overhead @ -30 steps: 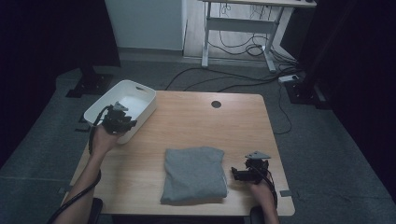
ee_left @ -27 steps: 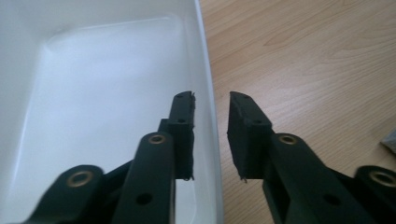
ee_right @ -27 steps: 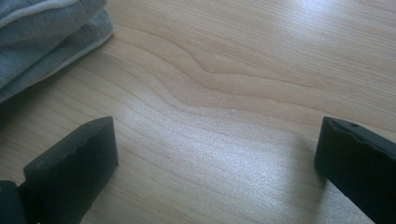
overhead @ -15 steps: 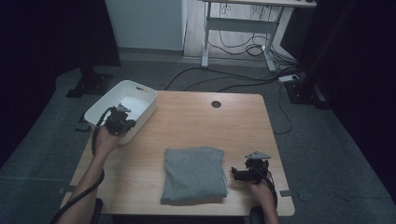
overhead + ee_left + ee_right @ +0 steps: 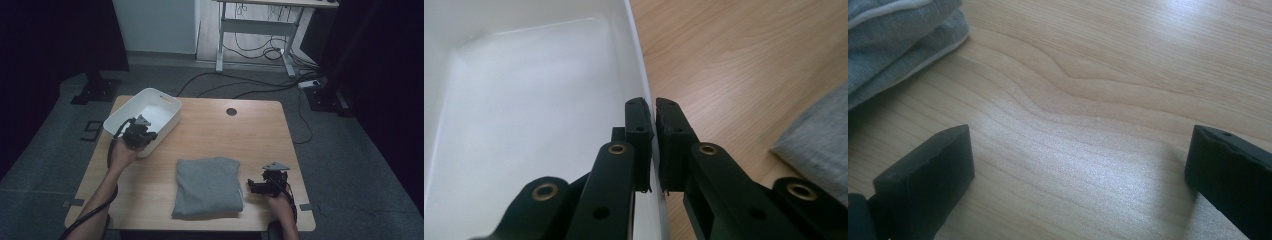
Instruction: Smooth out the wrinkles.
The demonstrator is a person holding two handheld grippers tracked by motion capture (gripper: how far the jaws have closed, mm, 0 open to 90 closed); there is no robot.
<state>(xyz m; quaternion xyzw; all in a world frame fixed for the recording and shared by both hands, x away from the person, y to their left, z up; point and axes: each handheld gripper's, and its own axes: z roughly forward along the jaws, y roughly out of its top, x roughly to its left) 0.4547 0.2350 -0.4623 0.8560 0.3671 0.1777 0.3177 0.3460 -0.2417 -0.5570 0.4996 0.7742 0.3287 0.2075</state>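
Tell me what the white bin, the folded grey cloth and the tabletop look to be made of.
White bin: likely plastic; smooth, seamless walls with a soft sheen and rounded corners.
Folded grey cloth: knit fabric, matte; fine ribbing and a stitched hem show in the right gripper view.
Tabletop: wood or wood-look laminate; pale grain lines, slight gloss.

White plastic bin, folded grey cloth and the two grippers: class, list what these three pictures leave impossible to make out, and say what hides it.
- White plastic bin, left gripper view: the frame edges cut off its far wall and left side; the left gripper, shut on its rim, covers part of that rim.
- Folded grey cloth, right gripper view: the frame corner cuts off most of it.
- Right gripper, high view: too small and dim to read the gap between its jaws.
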